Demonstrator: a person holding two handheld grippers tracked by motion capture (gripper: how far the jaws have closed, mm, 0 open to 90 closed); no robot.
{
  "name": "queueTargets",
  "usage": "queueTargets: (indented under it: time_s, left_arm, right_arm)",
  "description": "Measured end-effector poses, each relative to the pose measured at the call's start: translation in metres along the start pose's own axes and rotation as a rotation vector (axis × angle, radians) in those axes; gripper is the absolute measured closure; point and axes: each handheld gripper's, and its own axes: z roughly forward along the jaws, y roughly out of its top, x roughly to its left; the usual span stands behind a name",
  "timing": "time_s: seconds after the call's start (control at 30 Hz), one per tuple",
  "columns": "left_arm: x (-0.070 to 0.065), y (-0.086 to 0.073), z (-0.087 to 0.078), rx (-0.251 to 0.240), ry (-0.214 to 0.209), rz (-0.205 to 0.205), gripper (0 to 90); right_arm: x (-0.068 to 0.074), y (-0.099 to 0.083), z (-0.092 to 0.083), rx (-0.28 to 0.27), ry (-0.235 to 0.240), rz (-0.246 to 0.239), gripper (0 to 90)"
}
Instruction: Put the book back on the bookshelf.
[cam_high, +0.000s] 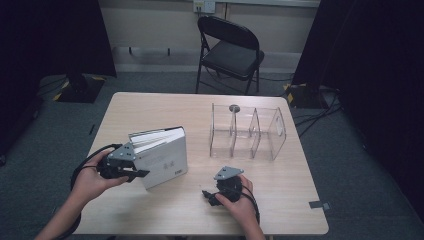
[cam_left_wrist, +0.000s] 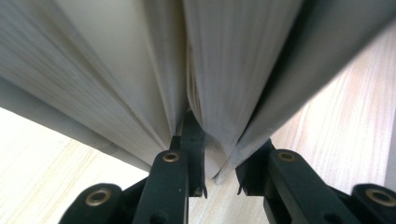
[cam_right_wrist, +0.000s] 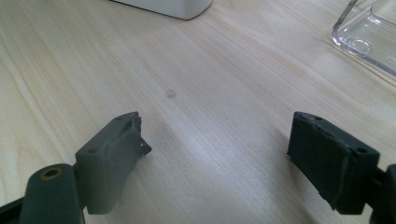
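Gripping the book's pages

I had the left gripper (cam_high: 131, 169) at centre-left of the high view, jaws pinching a sheaf of the white book's (cam_high: 162, 155) pages. My right gripper (cam_high: 218, 192) rested spread and empty, lower centre. Likely next: lifting toward the clear divider rack (cam_high: 247, 131), squarely.
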Motion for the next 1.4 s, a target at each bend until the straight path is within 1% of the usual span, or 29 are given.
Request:
queueTargets:
  time_s: [0.03,0.07,0.17,0.23,0.3,0.33,0.37,0.43,0.47,0.57,0.63,0.8,0.93,1.0,1.1,1.17,1.23,1.3,1.4]
  left_arm:
    - [0.000,0.001,0.000,0.002,-0.001,-0.009,75.4]
    - [0.000,0.001,0.000,0.002,-0.001,-0.009,75.4]
    - [0.000,0.003,0.000,0.029,-0.001,0.006,75.1]
    - [0.000,0.004,-0.001,0.041,-0.011,0.012,74.8]
    - [0.000,0.004,-0.001,0.034,-0.012,0.004,74.6]
    - [0.000,0.005,-0.001,0.041,-0.011,0.016,74.3]
    - [-0.001,0.005,-0.001,0.030,-0.013,0.005,73.9]
    - [0.000,0.006,-0.005,0.023,-0.005,0.013,72.3]
    - [0.000,0.007,-0.007,0.011,-0.003,0.003,70.9]
    - [0.001,0.009,-0.011,0.016,-0.008,0.009,70.7]
    - [0.001,0.011,-0.013,0.034,-0.010,0.008,70.7]
    - [0.002,0.012,-0.014,0.035,-0.013,0.007,70.0]
    - [0.001,0.012,-0.014,0.045,-0.017,0.007,69.4]
    - [0.001,0.012,-0.013,0.049,-0.011,0.005,69.4]
    - [0.002,0.011,-0.013,0.042,-0.008,0.007,68.6]
    - [0.002,0.012,-0.013,0.024,-0.007,0.006,67.7]
    - [0.002,0.013,-0.013,0.028,-0.012,0.005,67.6]
    - [0.002,0.013,-0.012,0.023,-0.013,0.005,67.5]
    - [0.002,0.014,-0.013,0.027,-0.012,0.008,68.8]
  right_arm:
    - [0.000,0.000,0.000,-0.001,-0.001,-0.002,16.5]
    - [0.000,0.000,0.000,-0.001,-0.001,-0.002,16.5]
    - [0.000,0.000,0.000,-0.001,-0.004,-0.002,16.5]
    - [0.000,0.000,0.000,-0.002,-0.004,-0.002,16.5]
    - [0.000,0.000,0.000,-0.002,-0.004,-0.002,16.5]
    - [0.000,0.000,0.000,-0.002,-0.004,-0.002,16.5]
    - [0.000,0.000,0.000,-0.002,-0.004,-0.002,16.5]
    - [0.000,0.000,0.000,-0.001,-0.004,0.000,16.5]
    - [0.000,0.000,0.000,0.000,-0.005,-0.001,16.5]
    - [0.000,0.000,0.000,0.000,-0.005,-0.001,16.5]
    - [0.000,0.000,0.000,-0.001,-0.004,0.001,16.5]
    - [0.000,0.000,0.000,-0.001,-0.004,0.001,16.5]
    - [0.000,0.000,0.000,-0.001,-0.004,0.000,16.4]
    - [0.000,0.000,0.000,0.000,-0.005,0.000,16.4]
    - [0.001,0.000,0.000,0.001,-0.007,0.003,16.2]
    - [0.000,0.000,0.000,0.000,-0.009,0.004,16.1]
    - [0.001,0.000,0.000,0.002,-0.011,0.007,16.2]
    - [0.001,0.000,0.000,0.002,-0.012,0.008,16.1]
    - [0.003,0.000,0.000,0.003,-0.027,0.024,15.7]
